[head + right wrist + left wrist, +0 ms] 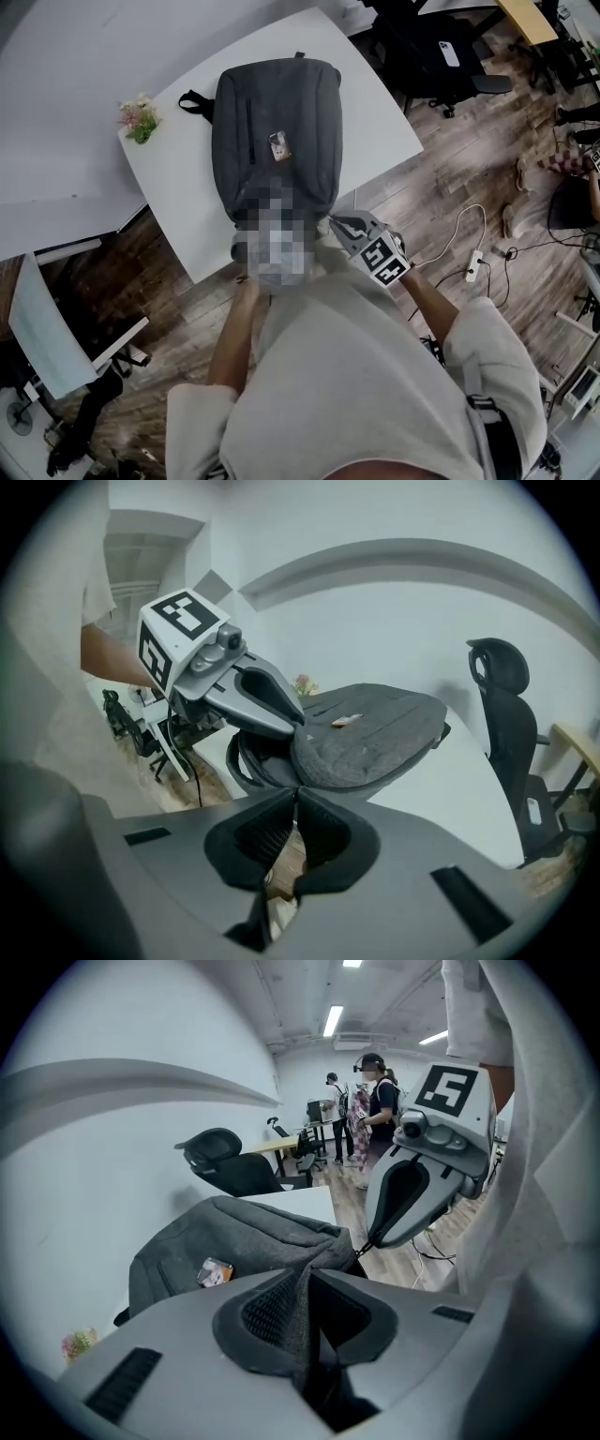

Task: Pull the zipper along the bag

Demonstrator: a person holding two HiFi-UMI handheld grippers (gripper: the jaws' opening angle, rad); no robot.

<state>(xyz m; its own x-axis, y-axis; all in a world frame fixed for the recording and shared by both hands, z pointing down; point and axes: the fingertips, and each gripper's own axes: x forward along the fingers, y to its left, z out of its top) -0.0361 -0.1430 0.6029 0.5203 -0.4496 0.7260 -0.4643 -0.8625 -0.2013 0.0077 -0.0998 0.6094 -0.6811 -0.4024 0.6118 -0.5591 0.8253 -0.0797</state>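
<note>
Office, wood floor, white table (375,122). Nearest, 6 o'clock: left hand-held gripper (305,1283) clamped on fabric fold of grey bag (272,112). Just beside, 5 o'clock: right hand-held gripper (295,794) pinched nearly together, seemingly on zipper pull (364,1246). Bag lies flat on table, stretching toward 12. Likely soft, limp, bunches easily: keep fabric taut, hold small pull only.

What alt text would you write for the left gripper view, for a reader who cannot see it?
The left tool is clamped on a fold of a grey backpack lying on a white table. Beyond it, the right tool has its tip at the bag's edge.
</note>
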